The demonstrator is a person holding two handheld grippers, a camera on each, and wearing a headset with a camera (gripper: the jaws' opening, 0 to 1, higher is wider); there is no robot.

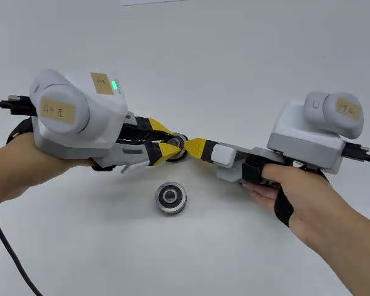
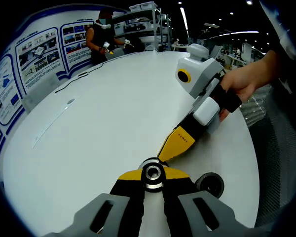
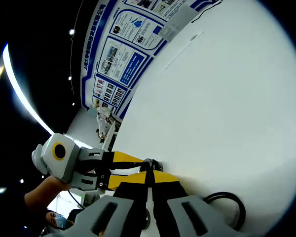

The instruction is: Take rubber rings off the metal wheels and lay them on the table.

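Observation:
A small metal wheel with a black rubber ring is held above the white table, between the two grippers. My left gripper comes in from the left, its yellow tips shut on the wheel. From the right, my right gripper has its yellow tips pressed together at the wheel's rim, apparently pinching the rubber ring. In the left gripper view the right gripper reaches in from the upper right. A second wheel with its ring on lies flat on the table just below them.
The second wheel lies right of my left jaws. A dark ring shape sits low in the right gripper view. A black cable trails off at the lower left. A person stands beyond the far table edge.

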